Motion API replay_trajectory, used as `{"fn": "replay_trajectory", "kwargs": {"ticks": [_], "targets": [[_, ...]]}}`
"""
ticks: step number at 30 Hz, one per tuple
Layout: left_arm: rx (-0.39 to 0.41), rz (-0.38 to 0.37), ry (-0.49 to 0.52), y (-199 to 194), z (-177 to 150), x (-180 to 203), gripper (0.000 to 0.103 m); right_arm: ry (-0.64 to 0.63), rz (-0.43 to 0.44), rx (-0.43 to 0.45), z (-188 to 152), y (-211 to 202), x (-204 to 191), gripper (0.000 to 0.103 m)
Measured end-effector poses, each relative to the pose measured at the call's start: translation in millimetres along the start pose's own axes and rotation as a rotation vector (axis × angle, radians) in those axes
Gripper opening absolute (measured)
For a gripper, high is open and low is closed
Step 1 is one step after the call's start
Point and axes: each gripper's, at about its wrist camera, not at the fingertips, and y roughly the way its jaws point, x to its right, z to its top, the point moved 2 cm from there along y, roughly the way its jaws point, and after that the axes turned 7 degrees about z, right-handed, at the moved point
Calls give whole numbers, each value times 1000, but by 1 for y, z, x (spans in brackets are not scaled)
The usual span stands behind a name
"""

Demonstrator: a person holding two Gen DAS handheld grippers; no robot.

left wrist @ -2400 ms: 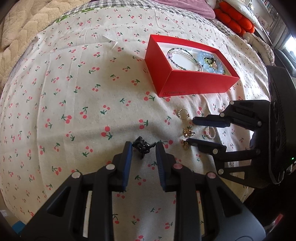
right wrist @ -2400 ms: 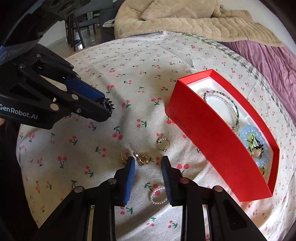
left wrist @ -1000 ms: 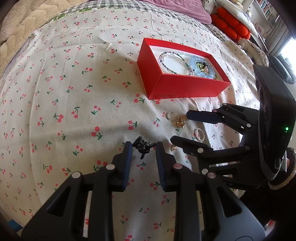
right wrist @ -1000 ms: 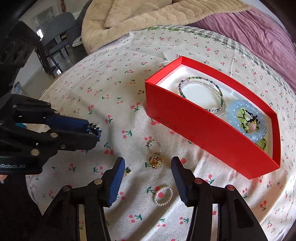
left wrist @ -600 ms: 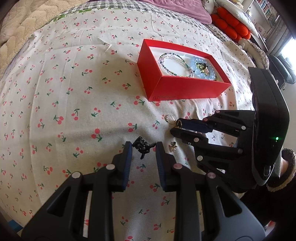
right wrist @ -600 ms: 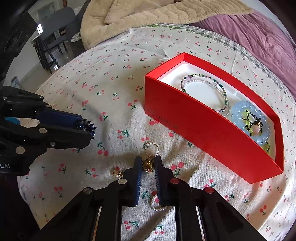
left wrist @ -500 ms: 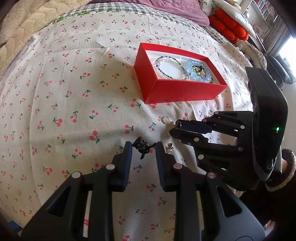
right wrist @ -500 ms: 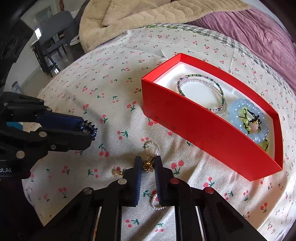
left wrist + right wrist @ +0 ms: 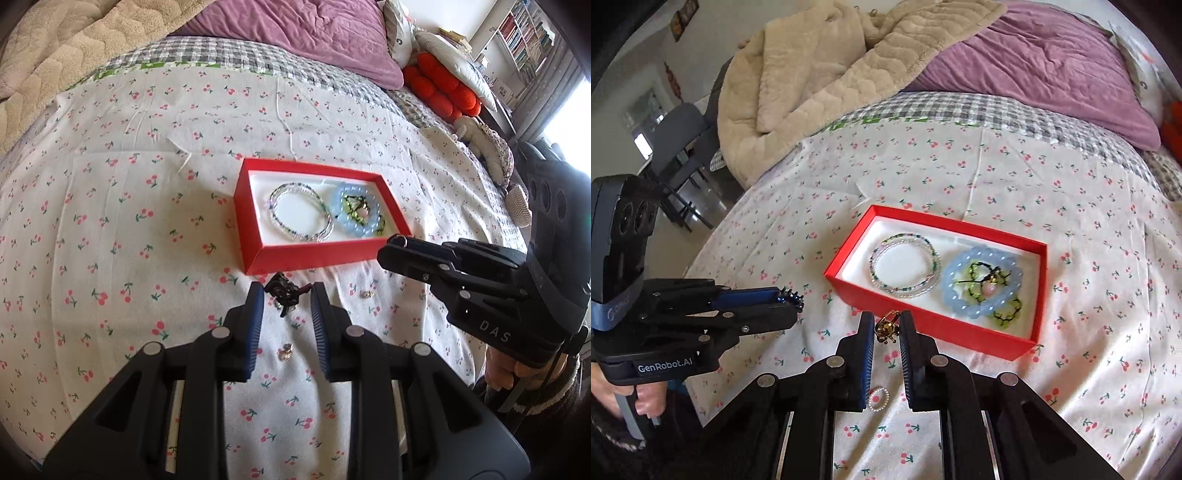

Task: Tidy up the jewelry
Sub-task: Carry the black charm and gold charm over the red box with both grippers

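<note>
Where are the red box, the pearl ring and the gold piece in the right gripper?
red box (image 9: 925, 322): right wrist view, near outer wall.
pearl ring (image 9: 878, 399): right wrist view, the bead loop on the cloth.
gold piece (image 9: 885, 327): right wrist view, its middle, between the right gripper (image 9: 886, 325) fingers.

Both views are bright with daylight. In the left wrist view a window (image 9: 570, 110), far to the right of the shallow red cardboard box (image 9: 280, 254), is blown out to plain white. The cherry-print white bedsheet (image 9: 110, 206) around the box is evenly lit, and shadows on it are soft and faint. The box's white lining (image 9: 864, 258) shows no hard glare. Fisheye distortion bulges the bed, bends straight lines away from the box, and darkens each frame's corners to black. The box and its beads are sharp; the room left of the box in the right wrist view looks dim and slightly soft.
</note>
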Motion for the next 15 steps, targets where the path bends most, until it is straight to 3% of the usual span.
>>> {"fn": "replay_trajectory", "kwargs": {"ticks": [7,15], "targets": [[3,-59,-30,14,35,10,28,101,-6,-31,26,2,31,14],[-54,-54,-44,63,53,14,28,219,39,-55,34,23,61,14]]}}
